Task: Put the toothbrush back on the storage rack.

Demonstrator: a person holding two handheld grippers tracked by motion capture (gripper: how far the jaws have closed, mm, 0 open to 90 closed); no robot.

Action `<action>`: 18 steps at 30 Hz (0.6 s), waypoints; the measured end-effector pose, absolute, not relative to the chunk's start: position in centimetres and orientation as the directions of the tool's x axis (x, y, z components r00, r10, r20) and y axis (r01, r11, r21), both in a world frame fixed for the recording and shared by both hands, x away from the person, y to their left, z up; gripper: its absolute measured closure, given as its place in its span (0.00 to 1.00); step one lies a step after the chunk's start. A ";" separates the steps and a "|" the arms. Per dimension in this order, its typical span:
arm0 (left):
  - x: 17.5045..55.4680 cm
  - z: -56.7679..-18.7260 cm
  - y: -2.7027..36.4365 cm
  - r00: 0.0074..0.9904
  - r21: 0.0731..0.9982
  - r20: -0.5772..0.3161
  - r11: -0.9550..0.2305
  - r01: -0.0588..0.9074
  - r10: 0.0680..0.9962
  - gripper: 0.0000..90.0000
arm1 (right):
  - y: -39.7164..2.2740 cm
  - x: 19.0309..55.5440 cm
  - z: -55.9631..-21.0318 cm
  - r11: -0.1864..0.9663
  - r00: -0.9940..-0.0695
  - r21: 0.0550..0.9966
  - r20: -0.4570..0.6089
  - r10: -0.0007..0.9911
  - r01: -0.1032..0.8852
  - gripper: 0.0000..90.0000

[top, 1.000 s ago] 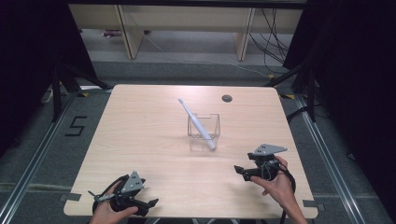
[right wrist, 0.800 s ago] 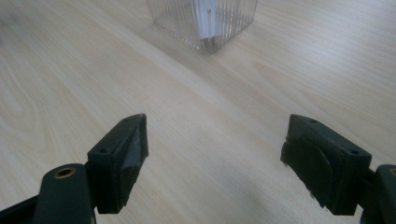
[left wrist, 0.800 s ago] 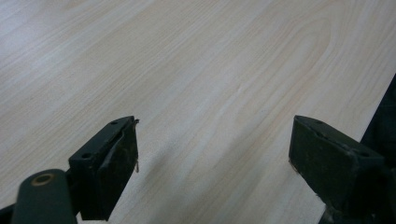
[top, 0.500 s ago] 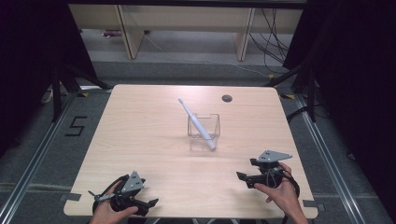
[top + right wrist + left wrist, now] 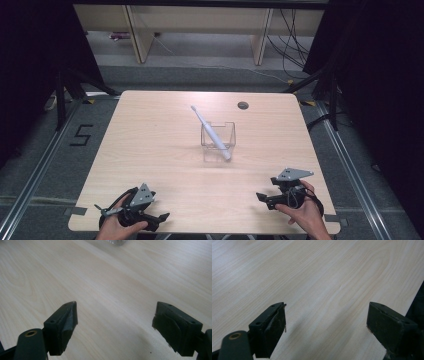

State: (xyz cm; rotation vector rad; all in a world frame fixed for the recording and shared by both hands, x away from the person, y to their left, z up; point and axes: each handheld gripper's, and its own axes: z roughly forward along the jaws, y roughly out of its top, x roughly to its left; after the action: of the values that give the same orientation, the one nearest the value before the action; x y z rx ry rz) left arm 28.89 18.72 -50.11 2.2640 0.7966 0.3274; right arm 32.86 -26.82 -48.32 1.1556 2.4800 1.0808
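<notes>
Wooden table (image 5: 150, 150), toothbrush (image 5: 210, 131) in clear box (image 5: 218, 136)

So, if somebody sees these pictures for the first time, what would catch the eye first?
First the white toothbrush, leaning tilted in a clear square container at the middle of the wooden table. Then the two black tools near the front edge: the left hand-held gripper and the right hand-held gripper, each open and holding nothing. A small dark round spot sits near the far edge.
</notes>
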 end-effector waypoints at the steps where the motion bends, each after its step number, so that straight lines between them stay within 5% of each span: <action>1: 28.9 -50.1 18.7 0.779 0.694 0.005 -0.563 0.449 0.627 0.17 | -26.9 32.9 -48.4 0.440 -0.683 0.688 0.111 0.722 0.576 0.20; 18: 28.8 -50.0 18.7 0.778 0.696 0.005 -0.561 0.448 0.628 0.17 | -27.4 31.9 -48.7 0.468 -0.707 0.696 0.080 0.703 0.545 0.20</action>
State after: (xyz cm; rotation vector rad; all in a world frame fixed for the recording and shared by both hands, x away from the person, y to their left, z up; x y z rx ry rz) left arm 28.82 18.71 -50.04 2.2613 0.7958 0.3288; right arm 31.93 -27.44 -48.73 1.0791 2.4989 1.0652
